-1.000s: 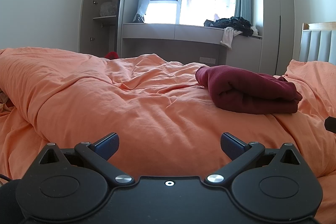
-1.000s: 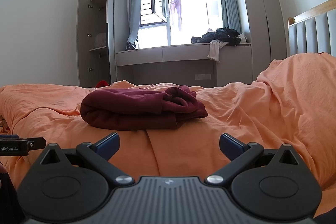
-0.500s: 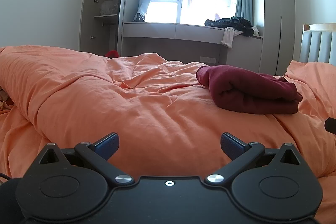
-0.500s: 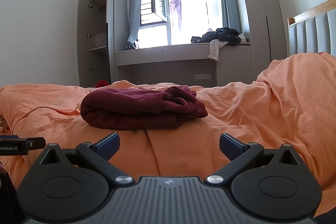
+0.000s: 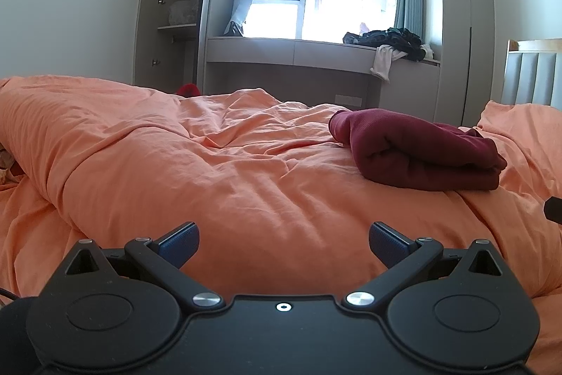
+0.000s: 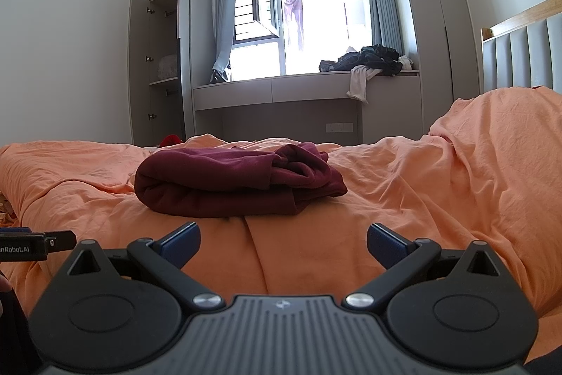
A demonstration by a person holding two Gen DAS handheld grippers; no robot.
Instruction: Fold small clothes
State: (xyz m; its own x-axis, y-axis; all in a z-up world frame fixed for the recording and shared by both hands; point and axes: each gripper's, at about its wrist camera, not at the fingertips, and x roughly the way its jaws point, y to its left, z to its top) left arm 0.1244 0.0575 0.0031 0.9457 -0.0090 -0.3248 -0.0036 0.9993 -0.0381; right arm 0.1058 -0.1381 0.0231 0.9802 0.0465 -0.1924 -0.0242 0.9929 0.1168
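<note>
A dark red garment lies folded in a thick bundle on the orange duvet. In the left wrist view it sits to the right, further up the bed. My left gripper is open and empty, low over the duvet, well short of the garment. My right gripper is open and empty, just in front of the garment and not touching it. Part of the left gripper shows at the left edge of the right wrist view.
A padded headboard stands to the right. Beyond the bed is a window bench with a pile of dark and white clothes. An open wardrobe stands at the left. The duvet bulges up on the right.
Both grippers stay open and nearly still. The left wrist view has tilted up very slightly. The garment has not moved.
</note>
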